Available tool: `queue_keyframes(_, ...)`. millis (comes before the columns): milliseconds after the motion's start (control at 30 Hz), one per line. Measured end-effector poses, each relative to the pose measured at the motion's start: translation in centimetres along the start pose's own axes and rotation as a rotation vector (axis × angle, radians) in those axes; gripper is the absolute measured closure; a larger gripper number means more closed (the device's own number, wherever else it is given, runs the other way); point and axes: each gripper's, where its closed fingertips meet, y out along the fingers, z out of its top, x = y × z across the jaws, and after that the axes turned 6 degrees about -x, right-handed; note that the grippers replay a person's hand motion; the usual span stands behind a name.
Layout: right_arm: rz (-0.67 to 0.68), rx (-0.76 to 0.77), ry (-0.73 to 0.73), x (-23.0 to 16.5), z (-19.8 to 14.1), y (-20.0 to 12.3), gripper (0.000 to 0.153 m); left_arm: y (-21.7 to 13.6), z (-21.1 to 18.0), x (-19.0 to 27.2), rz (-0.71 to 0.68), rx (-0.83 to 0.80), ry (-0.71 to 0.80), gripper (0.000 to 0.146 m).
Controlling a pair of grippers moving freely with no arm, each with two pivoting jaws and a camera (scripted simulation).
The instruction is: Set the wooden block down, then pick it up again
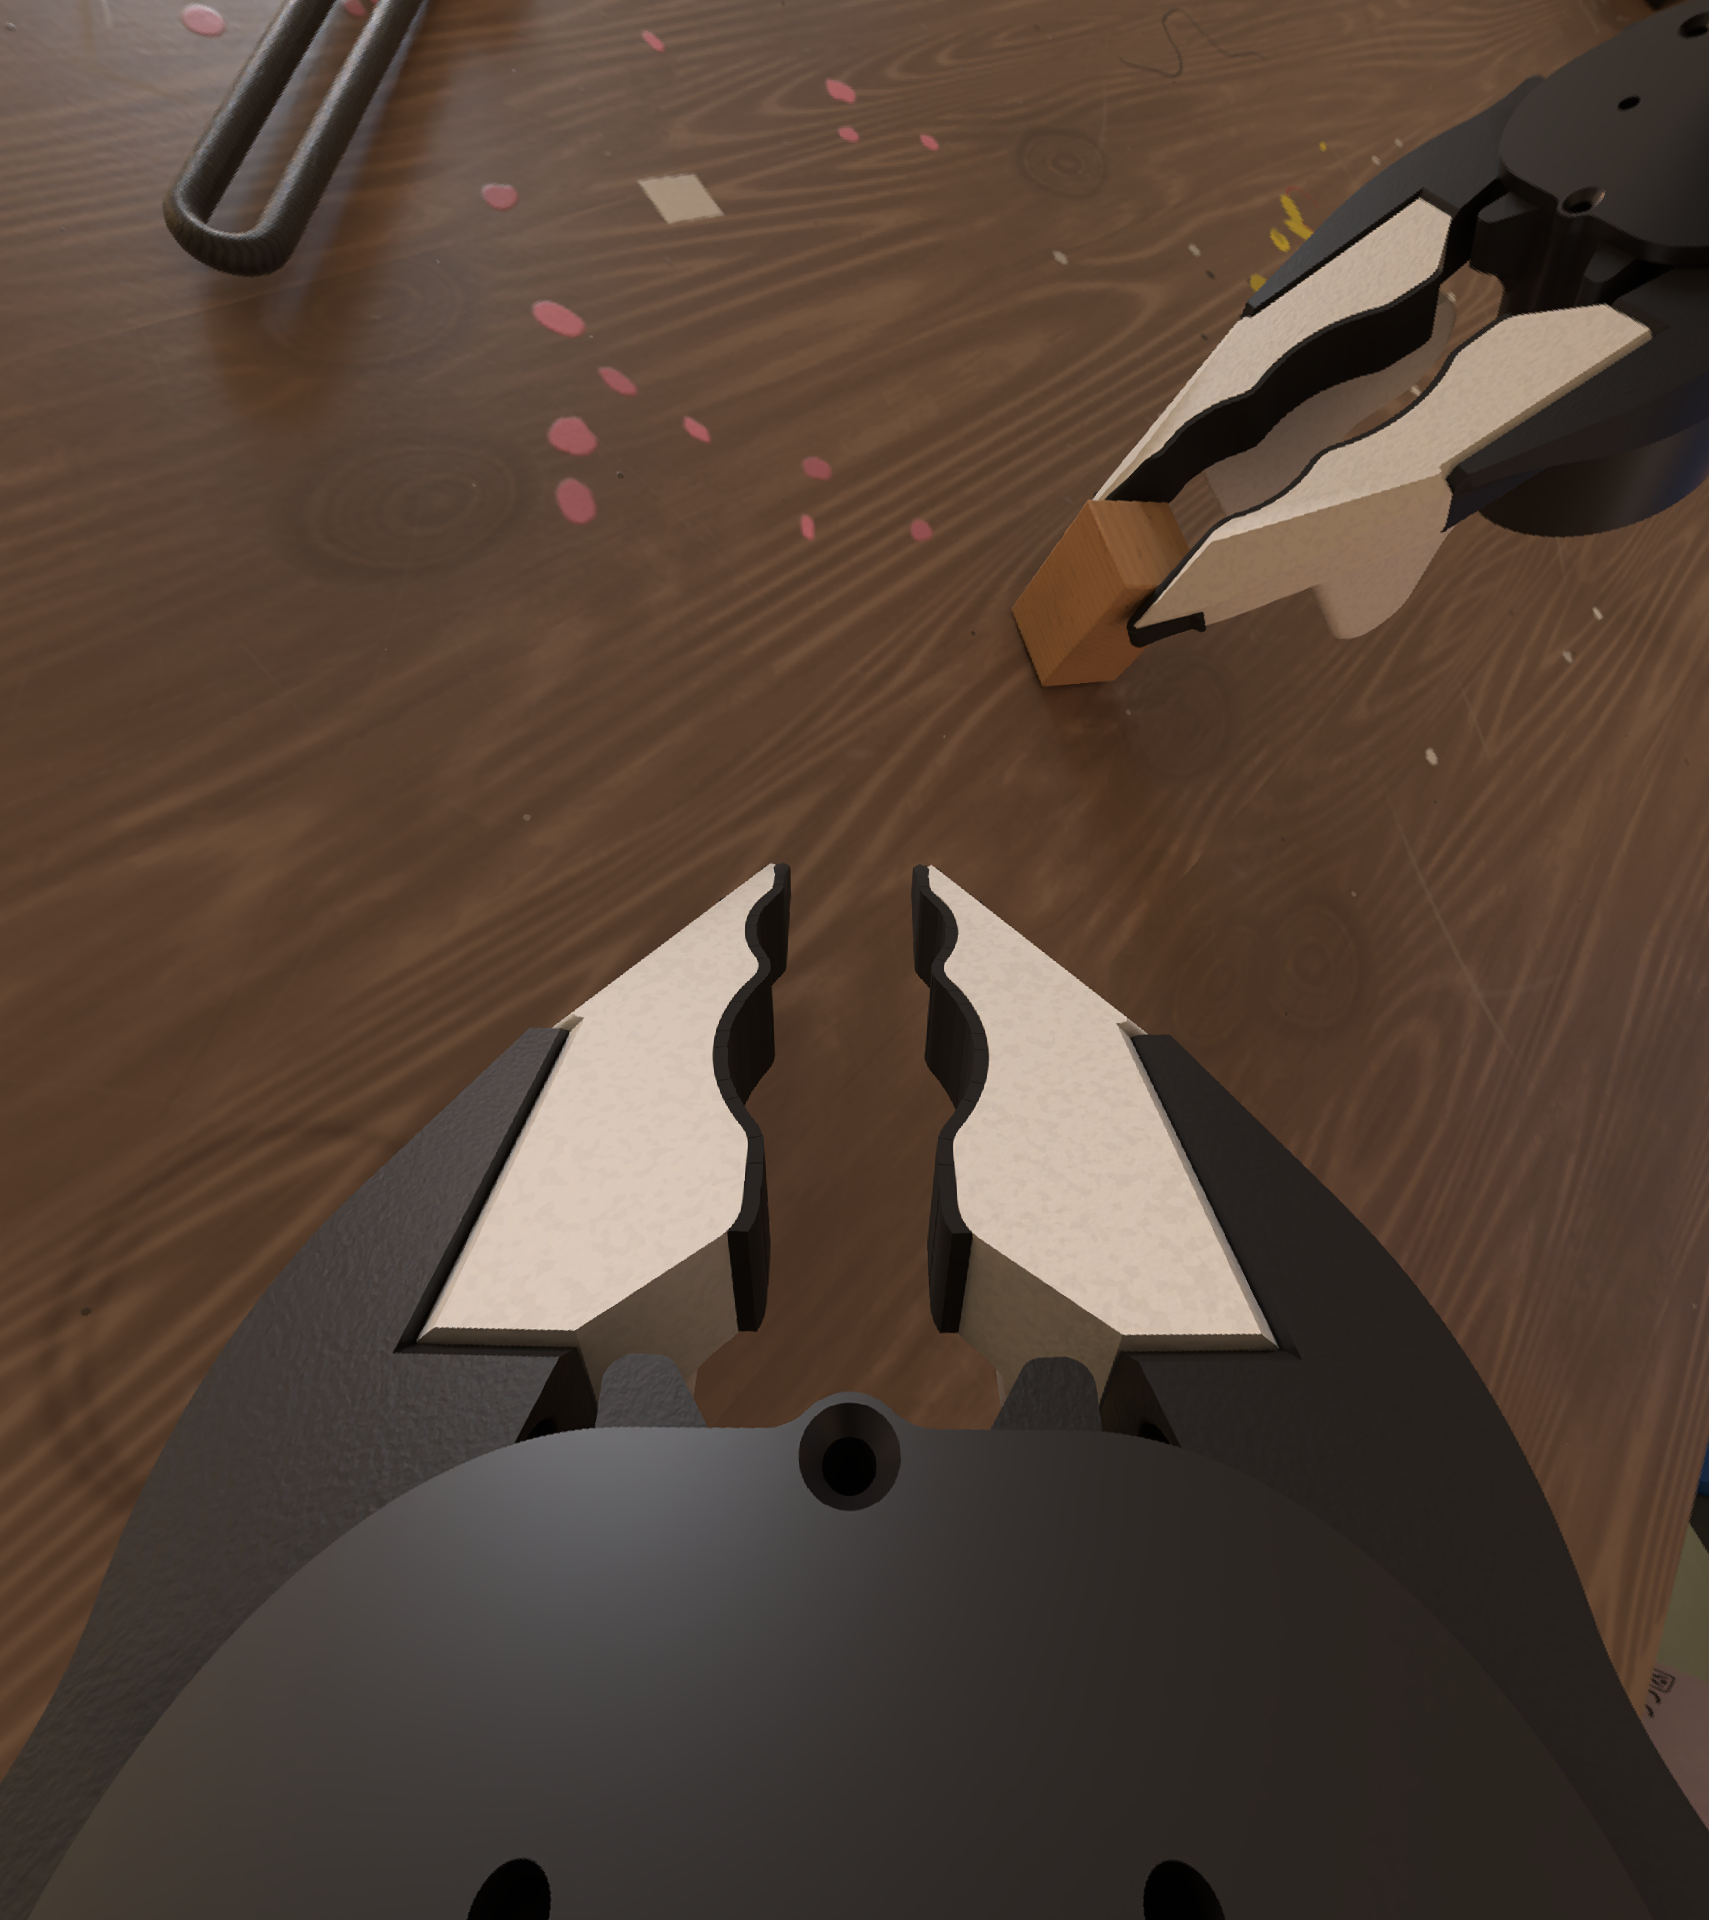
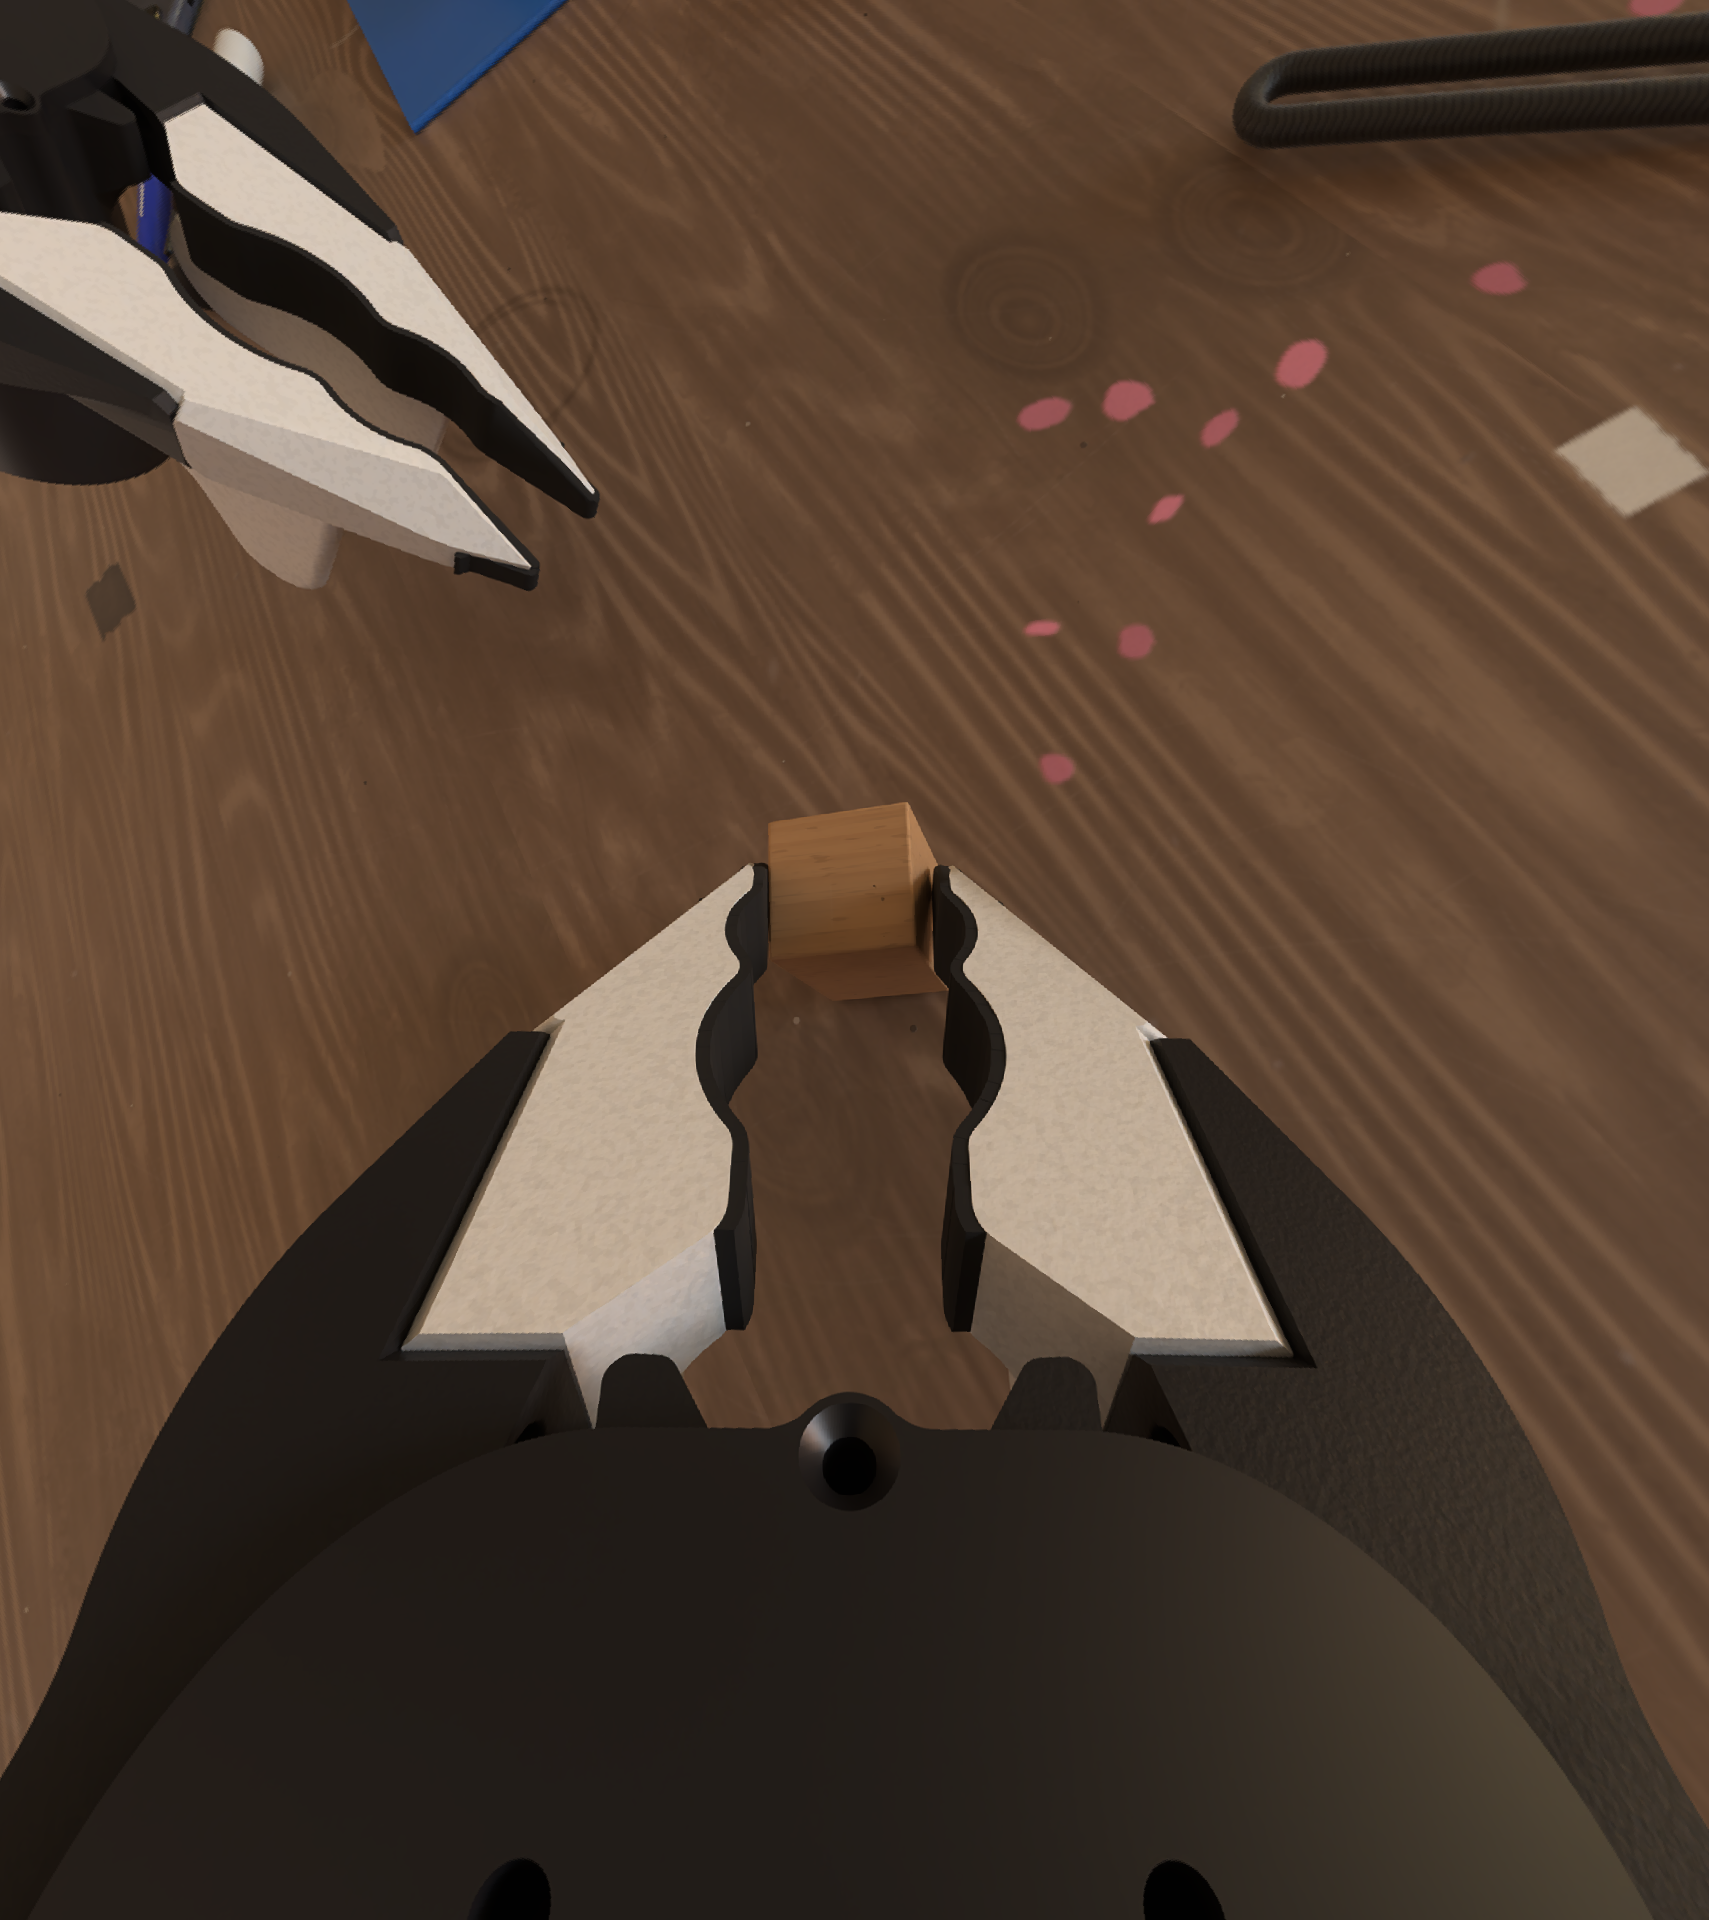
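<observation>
Right wrist view shows the right tongs (image 2: pixel 850 883) clamped on the wooden block (image 2: pixel 848 899), one fingertip pressed to each side face, with the block's bottom meeting the table (image 2: pixel 1349 1039) or sitting just above it; I cannot tell which from here. Left wrist view shows the same block (image 1: pixel 1089 592) at the tips of the right tongs (image 1: pixel 1146 566), its lower corner at the table (image 1: pixel 414 831) surface with a faint shadow beneath, well in from the table's right edge. The left tongs (image 1: pixel 850 873) hang over bare wood with a clear gap between their tips, gripping nothing; in the right wrist view the left tongs (image 2: pixel 559 535) appear toward the table's far-left part, apart from the block. Pink spots (image 2: pixel 1130 400) are scattered across the wood beyond the block, and a pale square patch (image 2: pixel 1631 459) lies farther out. A dark looped bar (image 2: pixel 1515 88) rests near the far edge. A blue object (image 2: pixel 445 52) lies by the far-left corner.
</observation>
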Motion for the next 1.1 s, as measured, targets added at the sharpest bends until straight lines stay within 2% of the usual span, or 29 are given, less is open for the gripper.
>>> queue_keyframes(433, 0.03, -0.026, -0.032, -0.8, 0.0, 0.3, 0.121, -1.0, -2.4, 0.9, -0.046, -0.097, 0.017, 0.122)
queue_keyframes(633, 0.034, -0.026, -0.041, -1.1, 0.0, 0.5, 0.121, -1.6, -2.5, 1.6, -0.078, -0.07, -0.025, 0.122)
queue_keyframes(867, 0.04, -0.03, -0.058, -1.3, 0.2, 0.7, 0.121, -1.4, -2.5, 1.5, -0.05, -0.06, -0.024, 0.122)
queue_keyframes(1100, 0.022, 0.041, -0.056, -1.2, 1.2, -0.8, 0.121, -1.3, -1.6, 1.7, -0.018, -0.034, -0.035, 0.122)
